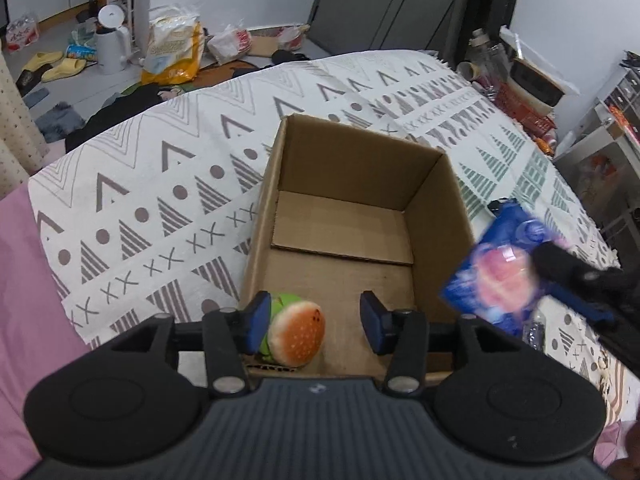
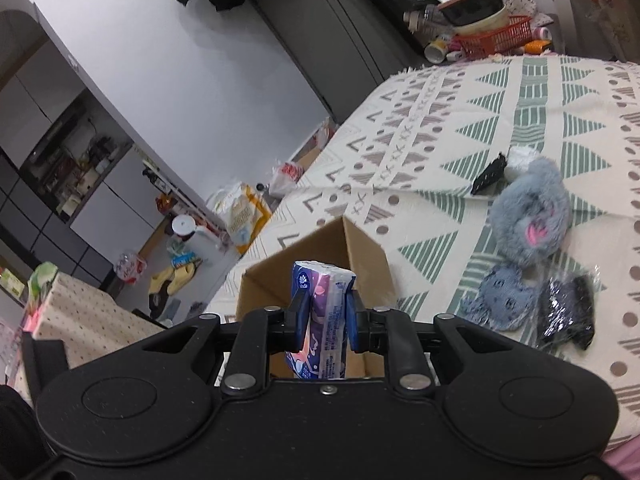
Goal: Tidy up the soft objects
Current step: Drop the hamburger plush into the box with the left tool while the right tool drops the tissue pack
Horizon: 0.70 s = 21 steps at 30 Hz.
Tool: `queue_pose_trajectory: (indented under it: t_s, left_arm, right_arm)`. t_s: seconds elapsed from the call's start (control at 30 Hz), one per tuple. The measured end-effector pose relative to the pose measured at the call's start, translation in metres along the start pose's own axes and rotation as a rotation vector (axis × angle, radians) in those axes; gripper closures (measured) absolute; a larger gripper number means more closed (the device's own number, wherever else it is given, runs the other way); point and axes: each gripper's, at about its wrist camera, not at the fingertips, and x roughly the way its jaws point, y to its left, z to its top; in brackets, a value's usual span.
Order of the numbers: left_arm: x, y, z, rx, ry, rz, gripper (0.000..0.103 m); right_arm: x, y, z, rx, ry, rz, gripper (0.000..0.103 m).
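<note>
While our left gripper (image 1: pixel 314 322) stands spread over the box (image 1: pixel 436 208), burger plush (image 1: pixel 296 332) at its near-left corner, our right gripper (image 2: pixel 323 322) pinches the tissue pack (image 2: pixel 320 316); released early, it could miss right.

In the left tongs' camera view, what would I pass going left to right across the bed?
Pink sheet → patterned blanket → burger toy → cardboard box → blue tissue pack.
</note>
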Motion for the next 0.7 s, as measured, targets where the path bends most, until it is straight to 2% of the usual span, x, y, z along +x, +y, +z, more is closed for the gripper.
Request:
queue_pose_trajectory:
  t_s: [0.2, 0.23, 0.33, 0.43, 0.6, 0.7]
  left_arm:
    - [-0.015, 0.005, -0.001, -0.027, -0.049, -0.010, 0.054]
    - [-0.017, 0.005, -0.002, -0.021, -0.057, -0.010, 0.053]
    - [-0.021, 0.004, -0.002, -0.011, -0.057, -0.001, 0.048]
    - [-0.028, 0.003, -0.004, -0.017, -0.066, 0.054, 0.039]
    - [-0.036, -0.004, -0.007, 0.017, -0.082, 0.085, 0.029]
    - [-0.038, -0.009, -0.008, 0.021, -0.065, 0.099, 0.027]
  right_arm:
    - [0.008, 0.007, -0.008, -0.005, 0.045, -0.005, 0.082]
    - [0.009, 0.007, -0.008, -0.002, 0.065, 0.000, 0.078]
    - [0.007, 0.007, -0.008, 0.001, 0.085, 0.009, 0.078]
    - [-0.004, 0.007, -0.007, -0.003, 0.079, 0.017, 0.076]
    - [-0.021, -0.004, -0.002, 0.000, 0.071, 0.015, 0.075]
    - [-0.031, -0.014, 0.000, 0.000, 0.057, 0.004, 0.066]
